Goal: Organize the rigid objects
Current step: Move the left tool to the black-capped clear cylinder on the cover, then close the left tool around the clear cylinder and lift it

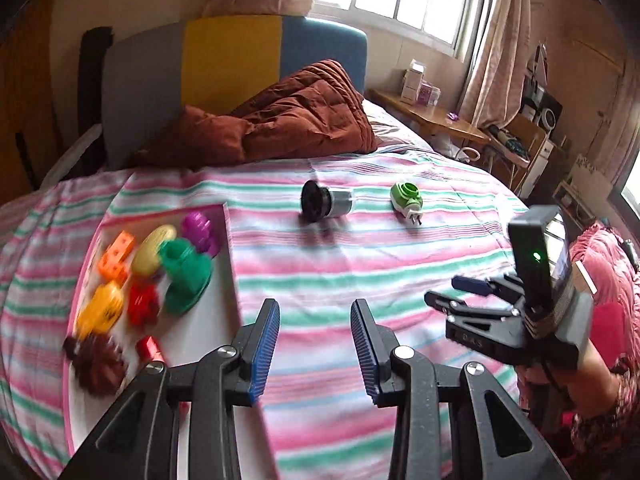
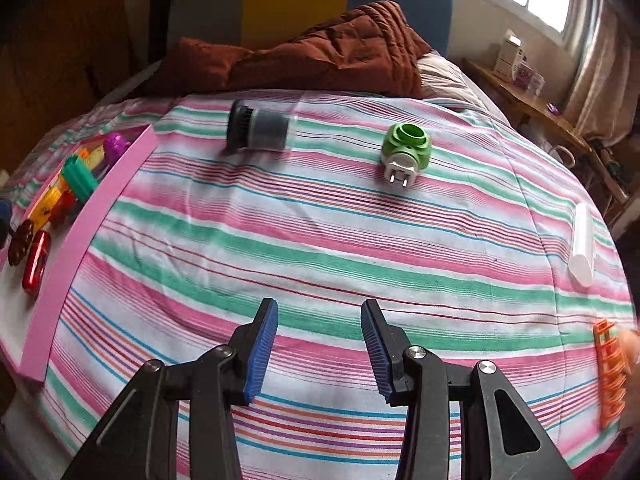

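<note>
A pink-rimmed tray (image 1: 230, 240) lies at the left of the striped bed and holds several small toys, among them a green piece (image 1: 186, 276) and a red cylinder (image 2: 36, 262). A black-capped grey cylinder (image 2: 258, 126) and a green plug-in device (image 2: 406, 152) lie on the bedspread, far ahead of both grippers. A white tube (image 2: 582, 240) and an orange clip strip (image 2: 610, 376) lie at the right. My left gripper (image 1: 316, 350) is open and empty beside the tray's right edge. My right gripper (image 2: 320, 350) is open and empty over the bedspread; it also shows in the left wrist view (image 1: 452, 292).
A brown quilt (image 1: 296, 116) is bunched at the head of the bed, before a grey, yellow and blue headboard (image 1: 232, 60). A wooden side table (image 1: 432, 114) with boxes stands at the right under the window.
</note>
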Available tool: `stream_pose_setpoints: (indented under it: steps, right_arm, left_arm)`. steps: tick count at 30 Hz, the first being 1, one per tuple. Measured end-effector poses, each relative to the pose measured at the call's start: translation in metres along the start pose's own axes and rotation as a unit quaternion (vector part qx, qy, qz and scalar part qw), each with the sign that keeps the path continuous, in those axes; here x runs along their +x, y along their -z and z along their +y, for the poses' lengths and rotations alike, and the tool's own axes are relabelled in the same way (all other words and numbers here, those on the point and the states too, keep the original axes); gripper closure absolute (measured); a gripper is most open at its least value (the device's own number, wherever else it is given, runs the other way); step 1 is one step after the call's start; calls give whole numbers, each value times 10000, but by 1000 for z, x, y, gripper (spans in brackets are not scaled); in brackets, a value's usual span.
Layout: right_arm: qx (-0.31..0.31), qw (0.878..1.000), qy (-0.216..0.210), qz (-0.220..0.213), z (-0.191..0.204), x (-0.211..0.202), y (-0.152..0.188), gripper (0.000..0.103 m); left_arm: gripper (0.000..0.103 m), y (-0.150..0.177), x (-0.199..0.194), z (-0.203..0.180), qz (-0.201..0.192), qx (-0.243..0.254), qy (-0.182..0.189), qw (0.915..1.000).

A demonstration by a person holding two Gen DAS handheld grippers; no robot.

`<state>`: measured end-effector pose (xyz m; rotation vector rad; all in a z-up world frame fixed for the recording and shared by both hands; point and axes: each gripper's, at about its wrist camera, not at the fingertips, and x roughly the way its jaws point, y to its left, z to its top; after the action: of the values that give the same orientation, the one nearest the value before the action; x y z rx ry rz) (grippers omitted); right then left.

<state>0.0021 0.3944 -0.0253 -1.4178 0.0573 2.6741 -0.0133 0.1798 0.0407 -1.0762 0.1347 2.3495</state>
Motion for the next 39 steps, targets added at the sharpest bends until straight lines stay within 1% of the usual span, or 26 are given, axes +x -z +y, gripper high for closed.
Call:
stream_pose_setpoints:
  steps: [2,3,4,5,6,9,11,13,16,18,21,22,23,28,30,32,34,35,36,39]
  right_arm:
    - [238,9996,-146,8,-9,-1,-3,59]
    - [310,9993,-193,-15,-13,-2,-5,59]
    - [367,9991,-210,-46,-16,-3,-7,59]
    - [418,9988,-225,-73,-18,-4,-8,59]
    - [461,9986,-239,-89,-20,-5,-9,59]
    - [604,9976,-303,-117,-27,-6,-12,58]
    - [691,9971,-315,-111,-31,-5,-14,58]
    - [768,9964,-347,-100,-34,-5,-15,58]
    - [811,9959,-376,-118,-38,-5,-17,57]
    - [864,9954,-400,-126,-41,-6,-18,57]
    - [972,9941,-475,-120,-44,-6,-19,55]
    - [989,9938,-506,-105,-44,-5,-19,55]
    - [1002,9936,-517,-96,-44,-5,-19,55]
    - [960,9942,-479,-90,-42,-5,-17,54]
    - [964,9942,-475,-65,-41,-4,-16,54]
    - [970,9942,-470,-39,-41,-3,-16,54]
    - [952,9943,-477,-24,-41,-2,-15,54]
    - [955,9943,-473,-24,-41,-2,-15,54]
    - [965,9942,-475,-26,-42,-2,-16,54]
    - [1017,9937,-475,-32,-44,-2,-16,54]
  left_arm:
    - [66,-21,16,-9,42,-8,-106,9999]
    - [65,-32,24,-11,60,-13,-89,9999]
    - [65,-44,34,-15,69,-43,-173,9998]
    - [65,-56,44,-19,40,-33,-331,9994]
    - [65,-67,53,-23,-2,42,-425,9991]
    - [65,-95,88,-30,23,93,-531,9985]
    - [65,-111,112,-29,148,11,-552,9984]
    - [65,-125,134,-27,213,-40,-730,9971]
    - [65,-136,166,-20,506,-153,-775,9956]
    - [65,-137,179,-11,735,-314,-717,9942]
    - [64,-134,190,7,985,-600,-739,9906]
    - [64,-133,191,13,1027,-690,-750,9895]
    - [64,-132,189,18,978,-791,-727,9894]
    - [64,-123,178,39,983,-1044,-949,9851]
    - [64,-118,174,45,1060,-1041,-1096,9828]
    - [65,-110,173,49,1221,-1027,-1294,9787]
    - [65,-102,170,54,1314,-1165,-1309,9757]
    - [65,-97,165,56,1264,-1317,-1212,9757]
    - [65,-93,158,59,1130,-1474,-1120,9762]
    - [64,-81,130,60,461,-1849,-903,9775]
